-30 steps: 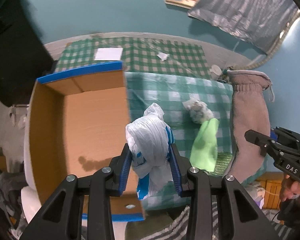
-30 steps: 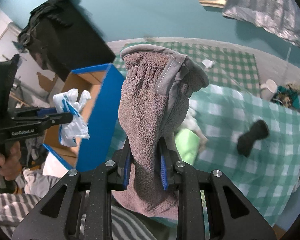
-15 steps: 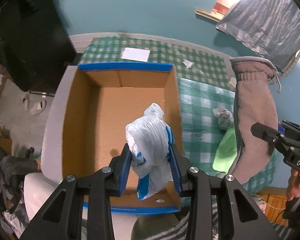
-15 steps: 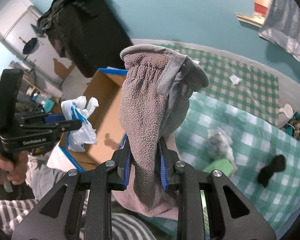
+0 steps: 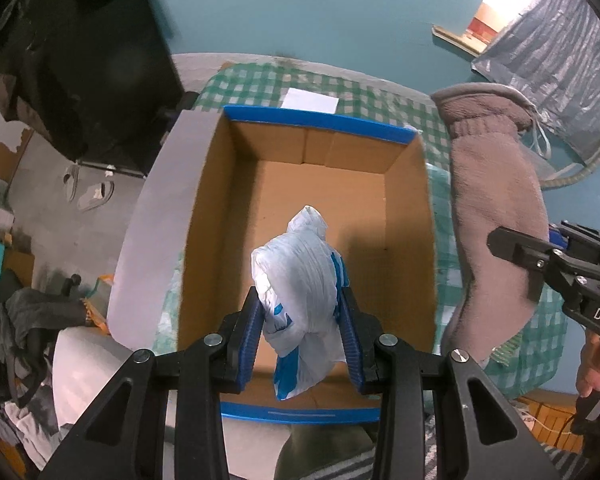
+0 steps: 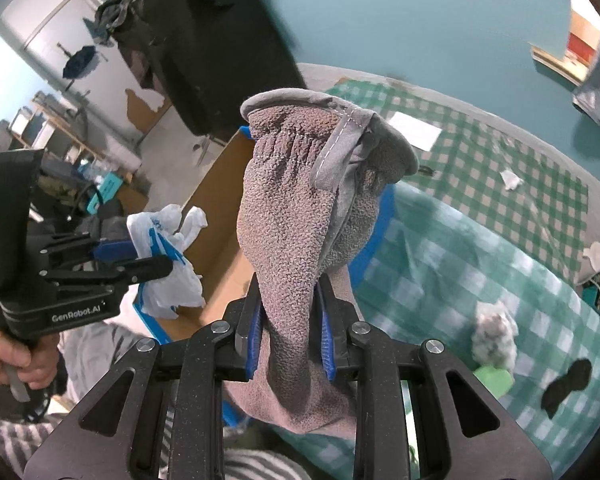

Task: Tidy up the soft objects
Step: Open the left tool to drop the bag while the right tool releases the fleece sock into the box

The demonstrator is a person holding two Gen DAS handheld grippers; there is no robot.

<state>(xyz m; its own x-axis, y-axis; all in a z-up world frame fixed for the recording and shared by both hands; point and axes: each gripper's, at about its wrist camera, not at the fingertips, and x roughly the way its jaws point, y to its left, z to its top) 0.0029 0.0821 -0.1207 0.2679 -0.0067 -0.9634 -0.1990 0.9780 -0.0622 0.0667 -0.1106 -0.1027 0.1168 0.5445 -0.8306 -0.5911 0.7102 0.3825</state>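
Soft things are in both sets of tongs right now. Nearest, the left gripper (image 5: 300, 320) is clamped on a crumpled white plastic bag (image 5: 298, 280), its blue pads pressing the bundle from either side, with the bag's knotted tip poking out past the fingertips and a loose tail hanging below. A second ago that bag hung over the checked cloth beside the cardboard box (image 5: 324, 184); now it sits squarely above the box's bare brown floor, inside the blue-edged rim, so I judge the carry is done and only the letting go remains. Just to the right, the right gripper (image 6: 290, 328) is closed tight on a grey fleece glove (image 6: 300, 220), gripped about its middle with the cuff standing up beyond the fingertips and the rest drooping under the jaws. It too has slid across from over the table, and the glove now hangs by the box's right wall, outside it as far as I can tell. Farther off on the green checked tablecloth (image 6: 480, 240) lie the leftovers: a grey fluffy wad (image 6: 494, 334), a lime green cloth (image 6: 494, 380) touching it, and a small black piece (image 6: 566, 386) well apart from the box
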